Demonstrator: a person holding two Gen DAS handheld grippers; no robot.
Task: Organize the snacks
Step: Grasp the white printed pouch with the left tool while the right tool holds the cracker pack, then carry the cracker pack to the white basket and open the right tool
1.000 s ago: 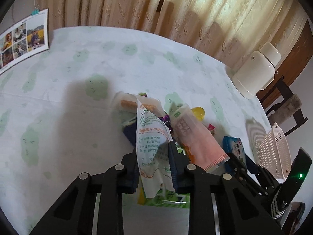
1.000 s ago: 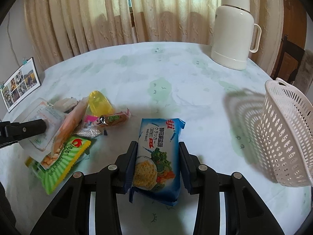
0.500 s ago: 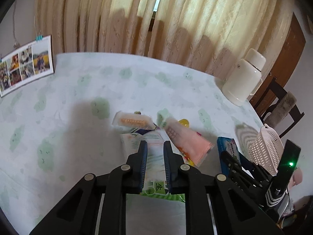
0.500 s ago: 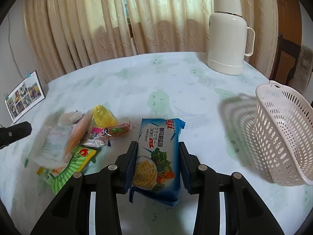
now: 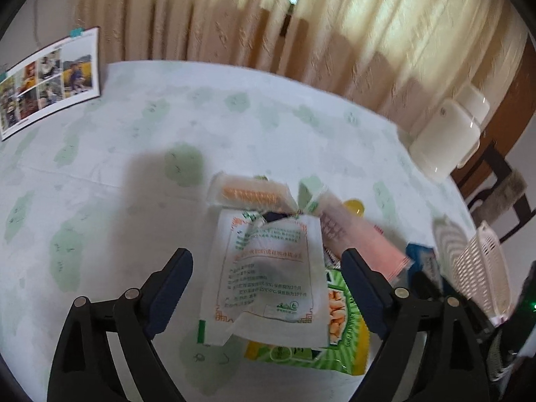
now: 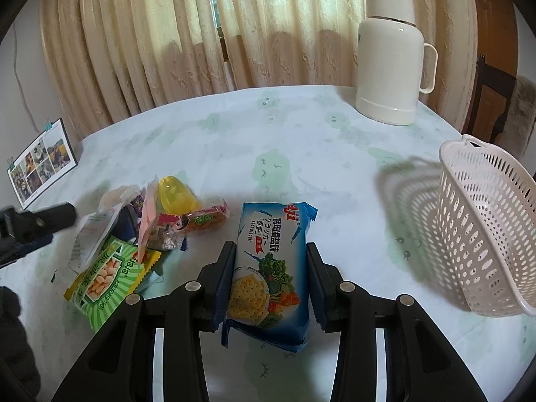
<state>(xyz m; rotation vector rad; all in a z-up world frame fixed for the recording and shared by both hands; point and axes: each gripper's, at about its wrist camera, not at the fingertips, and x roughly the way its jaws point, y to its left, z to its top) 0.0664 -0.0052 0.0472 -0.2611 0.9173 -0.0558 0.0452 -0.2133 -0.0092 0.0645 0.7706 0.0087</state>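
My left gripper is opening; its jaws stand wide on either side of a white snack packet with orange and green print, and the pads do not touch it. That packet lies on a pile of snacks: a green bag, a pink packet, a clear pack with an orange bar. My right gripper is shut on a blue cracker pack just above the table. The pile shows at the left of the right wrist view, with the green bag and a yellow jelly cup.
A white plastic basket stands at the right on the table. A cream thermos jug stands at the back right. A photo calendar leans at the far left. Curtains hang behind; a dark chair is beyond the table edge.
The left gripper held the white packet, then closed nearly empty above the pile, and now stands wide around the packet lying on the pile. The right gripper kept still with the cracker pack.
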